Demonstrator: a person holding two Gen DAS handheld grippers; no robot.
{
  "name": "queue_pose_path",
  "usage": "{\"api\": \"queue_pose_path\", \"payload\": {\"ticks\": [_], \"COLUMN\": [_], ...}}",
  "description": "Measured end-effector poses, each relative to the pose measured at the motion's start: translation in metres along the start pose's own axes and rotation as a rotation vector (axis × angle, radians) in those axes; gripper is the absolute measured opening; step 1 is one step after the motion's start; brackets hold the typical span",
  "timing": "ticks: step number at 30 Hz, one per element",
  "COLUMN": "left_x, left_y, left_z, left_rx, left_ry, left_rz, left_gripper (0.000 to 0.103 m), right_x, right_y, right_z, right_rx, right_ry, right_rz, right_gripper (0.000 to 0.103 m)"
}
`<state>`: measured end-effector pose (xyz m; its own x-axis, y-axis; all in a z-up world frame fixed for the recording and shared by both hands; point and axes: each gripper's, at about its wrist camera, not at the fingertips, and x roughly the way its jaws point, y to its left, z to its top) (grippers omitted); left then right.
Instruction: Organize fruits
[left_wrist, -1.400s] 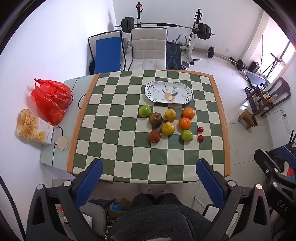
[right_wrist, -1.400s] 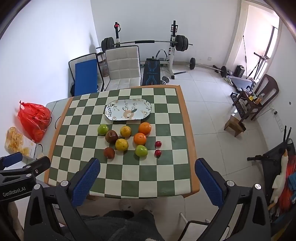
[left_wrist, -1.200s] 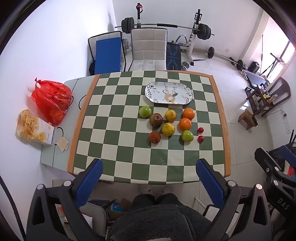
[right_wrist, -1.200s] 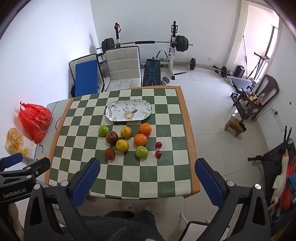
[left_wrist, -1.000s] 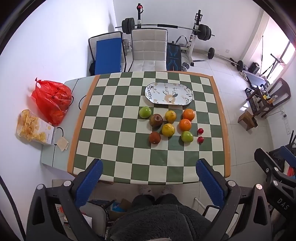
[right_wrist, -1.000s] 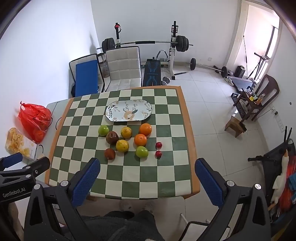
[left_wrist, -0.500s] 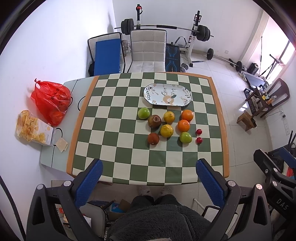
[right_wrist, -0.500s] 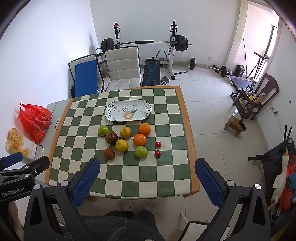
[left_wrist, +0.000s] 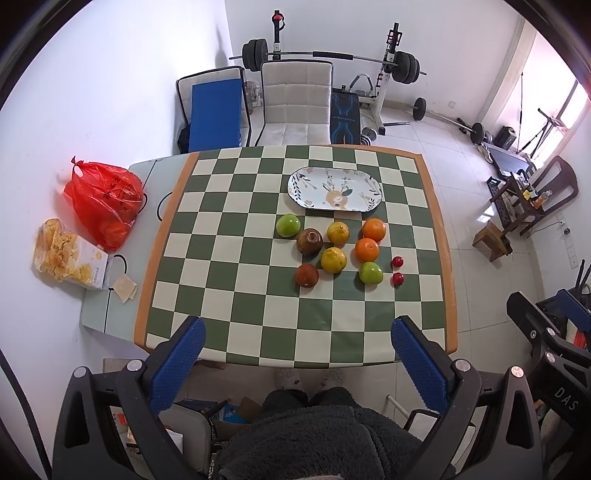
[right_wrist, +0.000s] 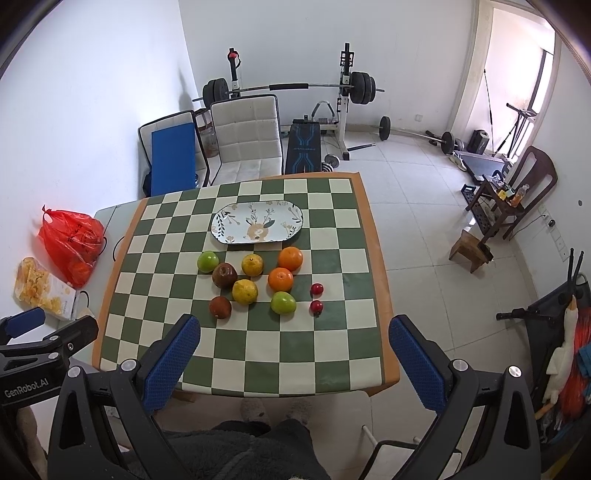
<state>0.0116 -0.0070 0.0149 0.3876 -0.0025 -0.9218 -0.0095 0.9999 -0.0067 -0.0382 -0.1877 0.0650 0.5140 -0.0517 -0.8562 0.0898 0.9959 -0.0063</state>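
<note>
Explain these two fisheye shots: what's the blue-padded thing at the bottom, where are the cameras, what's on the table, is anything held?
No robot arm here: a person holds a two-finger gripper in each hand, each with a camera looking along its fingers. One view shows the left gripper, the other the right gripper. Both are open, holding nothing, high above the checkered table. On it lie an empty oval plate and, nearer the person, loose fruit: two oranges, two yellow citrus, two green fruits, two dark red-brown fruits and two small red fruits.
</note>
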Motion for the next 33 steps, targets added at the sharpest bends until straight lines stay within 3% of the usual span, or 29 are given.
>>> {"api": "queue_pose_path", "payload": {"ticks": [33], "left_x": [-0.001], "left_y": [0.0], "left_z": [0.003], "left_rx": [-0.002], "left_ry": [-0.006], "left_rz": [-0.002], "left_gripper": [0.103], "right_x": [-0.02], "right_y": [0.004], "right_z": [0.012], "right_rx": [-0.005], "right_ry": [-0.013], "right_rz": [0.0], "right_gripper": [0.103]}}
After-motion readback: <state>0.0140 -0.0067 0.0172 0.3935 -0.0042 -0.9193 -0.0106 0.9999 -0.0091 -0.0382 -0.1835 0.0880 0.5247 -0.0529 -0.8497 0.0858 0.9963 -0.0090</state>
